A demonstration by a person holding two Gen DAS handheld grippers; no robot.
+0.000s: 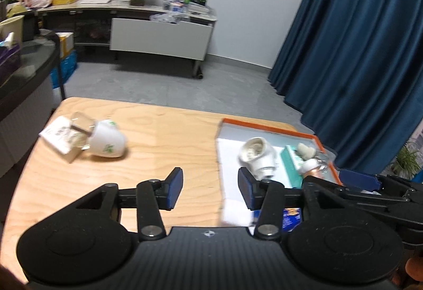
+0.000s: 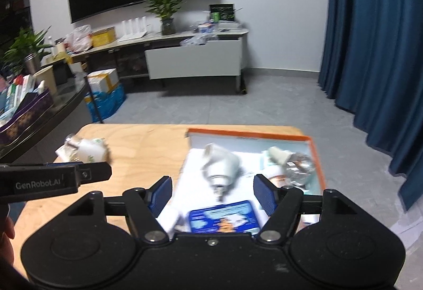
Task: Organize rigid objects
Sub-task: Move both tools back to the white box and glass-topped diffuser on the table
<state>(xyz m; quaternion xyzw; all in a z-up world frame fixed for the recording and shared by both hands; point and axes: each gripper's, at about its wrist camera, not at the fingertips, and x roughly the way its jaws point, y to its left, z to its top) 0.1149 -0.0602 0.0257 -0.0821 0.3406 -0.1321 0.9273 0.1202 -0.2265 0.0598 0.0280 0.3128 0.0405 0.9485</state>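
Two black two-finger grippers with blue pads work over a pale wooden table (image 1: 164,131) with rounded corners; the left gripper (image 1: 210,190) has its jaws apart with nothing between them, above bare wood at the tray's left edge; the right gripper (image 2: 211,193) also has its jaws apart, unclamped, over the tray with the white bulb lying beyond them. One shallow orange-rimmed tray (image 1: 267,126) sits on the table's right side; in it lie one white LED bulb (image 2: 220,167) on its side, one clear glass bulb with a cream base (image 2: 290,161), one teal box (image 1: 290,165) and one blue printed packet (image 2: 224,217). On the table's left, well apart from the tray, lies a second white bulb with green markings (image 1: 107,140), touching a clear box and a white card. Behind: grey floor, dark blue curtain (image 1: 357,38), a white sideboard (image 1: 161,38), two potted plants and a black wall screen.
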